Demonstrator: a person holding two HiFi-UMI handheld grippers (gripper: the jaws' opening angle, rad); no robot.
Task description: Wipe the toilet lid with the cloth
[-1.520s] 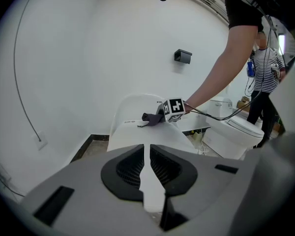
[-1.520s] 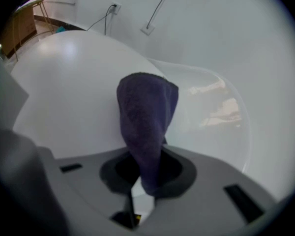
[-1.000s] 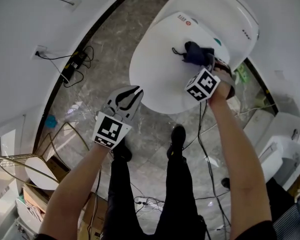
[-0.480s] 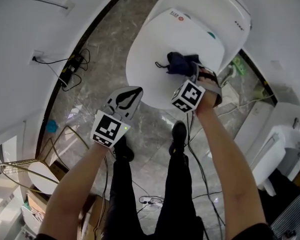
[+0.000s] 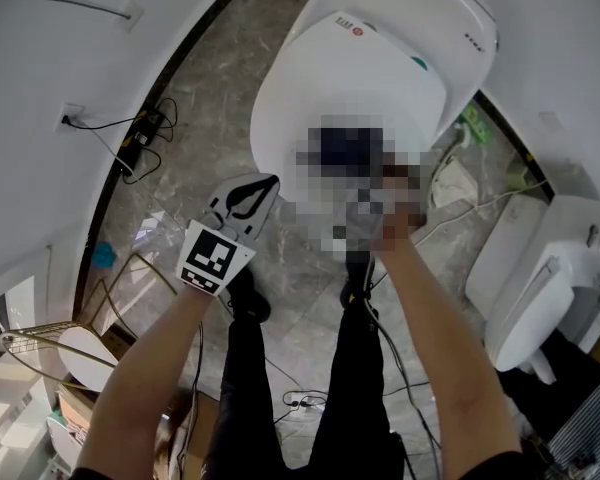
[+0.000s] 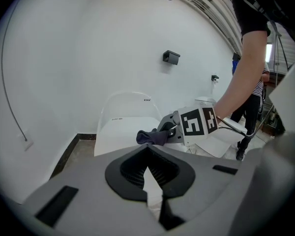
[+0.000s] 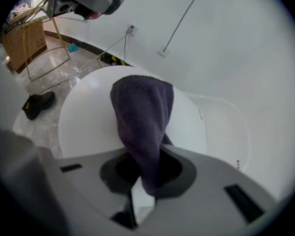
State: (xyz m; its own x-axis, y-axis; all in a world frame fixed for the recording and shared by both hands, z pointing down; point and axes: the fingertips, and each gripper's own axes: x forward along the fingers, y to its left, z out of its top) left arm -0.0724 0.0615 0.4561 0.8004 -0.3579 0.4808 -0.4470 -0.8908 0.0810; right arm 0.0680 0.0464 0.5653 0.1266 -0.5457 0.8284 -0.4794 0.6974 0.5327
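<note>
Navy-blue terry cloth (image 7: 142, 112), bunched into a limp, drooping wad, is pinched fast between the jaws of the right gripper (image 7: 143, 178). It is held low over the front half of the closed, glossy white oval toilet lid (image 5: 320, 78), and the tool is tipped downward, seemingly so the fabric drags on the plastic. The left gripper (image 5: 248, 196) hangs off to one side above the grey marble floor (image 5: 210, 78), jaws drawn together on nothing, apparently kept clear of a one-handed wipe.

Two hand-held grippers (image 5: 263, 186) (image 6: 163, 133), one cloth (image 7: 140, 117), one toilet lid (image 5: 350, 78), two shoes (image 5: 248, 306) (image 5: 358, 276).
</note>
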